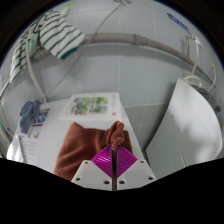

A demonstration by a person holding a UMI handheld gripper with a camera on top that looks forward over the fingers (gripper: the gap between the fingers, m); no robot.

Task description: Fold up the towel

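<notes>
Gripper (pixel 117 160) pinched, seemingly, on brown towel (pixel 88 146); beyond it, unreadable printed sheet (pixel 92 105).

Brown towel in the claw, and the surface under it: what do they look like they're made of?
Brown towel: soft woven cloth, probably terry, matte; it drapes and bunches into a pinched ridge where the claw is shut on it. Table: a hard, smooth, pale grey top, likely laminate or painted board; it looks flat and even, though I can't tell which.

Background items, non-task.
Striped green-and-white cloth (pixel 55 36) hangs from a curved white rail (pixel 130 42) overhead. Printed sheet (pixel 92 105) lies flat on the white table (pixel 140 115). Blue item (pixel 31 113) sits off beside the sheet.
</notes>
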